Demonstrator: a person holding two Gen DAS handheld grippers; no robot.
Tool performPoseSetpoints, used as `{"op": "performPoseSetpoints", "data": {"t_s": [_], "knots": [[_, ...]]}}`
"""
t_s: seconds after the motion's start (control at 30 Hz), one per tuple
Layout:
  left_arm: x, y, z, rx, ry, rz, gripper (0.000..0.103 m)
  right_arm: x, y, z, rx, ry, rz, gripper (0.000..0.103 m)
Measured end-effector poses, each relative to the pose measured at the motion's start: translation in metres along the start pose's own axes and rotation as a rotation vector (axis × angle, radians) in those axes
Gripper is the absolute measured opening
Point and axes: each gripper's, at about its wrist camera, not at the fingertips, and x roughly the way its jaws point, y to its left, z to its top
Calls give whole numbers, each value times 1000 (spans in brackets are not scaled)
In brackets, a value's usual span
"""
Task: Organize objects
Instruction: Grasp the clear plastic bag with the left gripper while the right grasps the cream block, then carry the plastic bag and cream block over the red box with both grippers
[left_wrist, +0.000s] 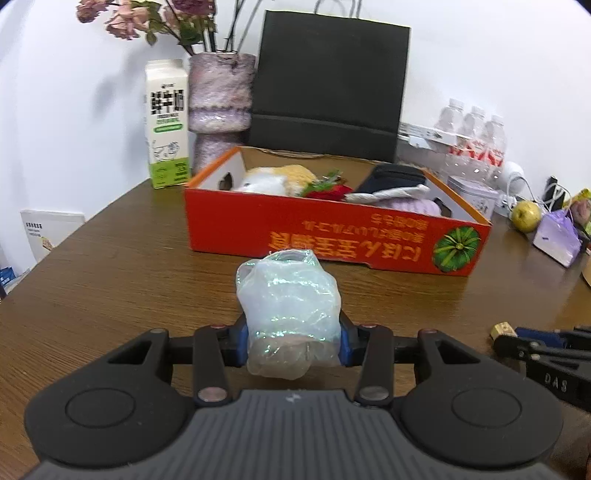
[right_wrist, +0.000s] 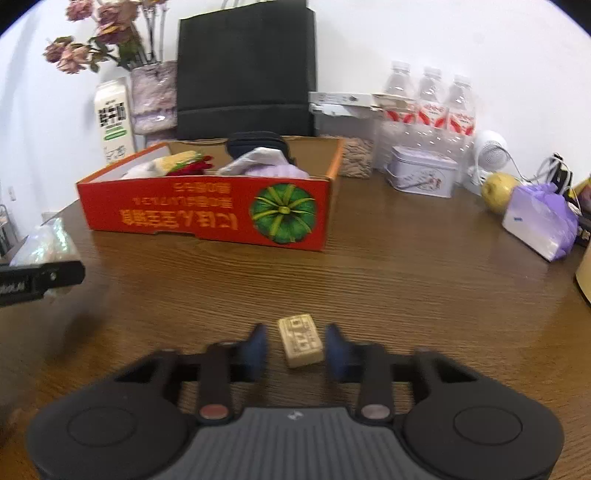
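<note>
Two grippers are seen above the wooden table (right_wrist: 406, 280). A crumpled plastic bag (left_wrist: 290, 310) is clamped by the left gripper (left_wrist: 293, 341); a small tan block (right_wrist: 301, 341) lies untouched between the right gripper (right_wrist: 295, 349) pads. Beyond, the red box (left_wrist: 332, 236) is filled with items.

You're in a home or small office corner: wood-grain surface (right_wrist: 406, 280) pushed against a plain white wall. Ahead of your grippers sit a vase of dried roses (left_wrist: 221, 92), a milk carton (left_wrist: 167, 125), a black paper shopping bag (left_wrist: 328, 88) and an orange produce box (left_wrist: 332, 236). Off to the right: shrink-wrapped water bottles (right_wrist: 428, 107), a tin (right_wrist: 421, 171), an apple (right_wrist: 498, 192), charger cables (left_wrist: 532, 192).
</note>
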Motion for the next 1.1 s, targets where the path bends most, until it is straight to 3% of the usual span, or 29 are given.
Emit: {"op": "performPoseSetpoints", "data": {"t_s": [0.17,0.6,1.1], "knots": [[-4,11,4,-23,-15,4,44,-2,27,0,-16,-11,14,20],[-32,30,16,-67,-149,-10,43,-23,81,19,-22,-161,7,20],[-48,45,44,-116,-243,4,43,-40,105,59,-18,-272,18,20]]}}
